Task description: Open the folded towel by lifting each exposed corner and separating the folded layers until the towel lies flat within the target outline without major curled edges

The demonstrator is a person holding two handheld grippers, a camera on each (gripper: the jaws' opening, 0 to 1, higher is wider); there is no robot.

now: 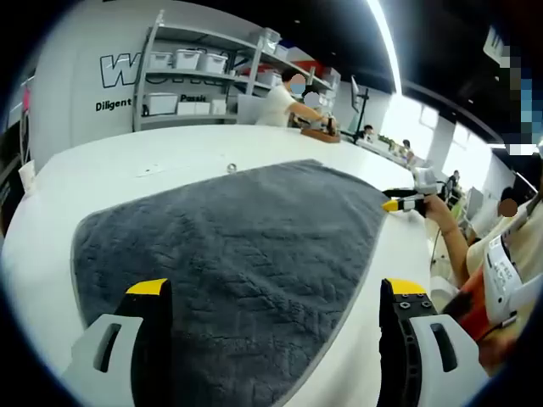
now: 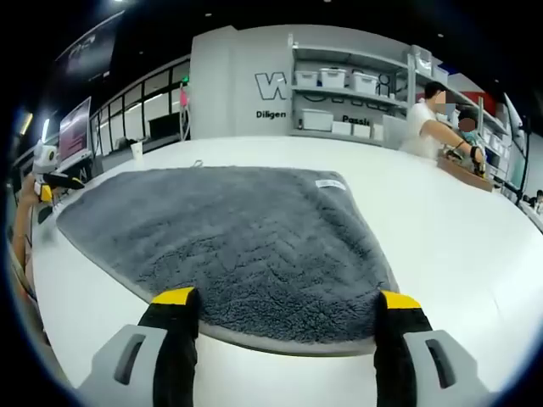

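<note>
A dark grey towel [image 1: 237, 246] lies spread flat on the white table [image 1: 127, 170]. In the left gripper view my left gripper [image 1: 276, 292] hovers over its near edge, jaws wide apart with nothing between them. My right gripper [image 1: 400, 202], held in a hand, sits at the towel's far right corner. In the right gripper view the same towel [image 2: 246, 233] shows a white label [image 2: 331, 183] near one corner. My right gripper [image 2: 286, 298] stands open above the towel's near edge. My left gripper [image 2: 49, 182] is off the towel's left corner.
A small metal object [image 1: 231, 168] lies on the table beyond the towel. Shelves with white bins [image 2: 348, 80] line the back wall. People [image 2: 428, 123] work at the table's far side beside a wooden item [image 2: 465, 174]. The person's arm [image 1: 454, 237] is at the right.
</note>
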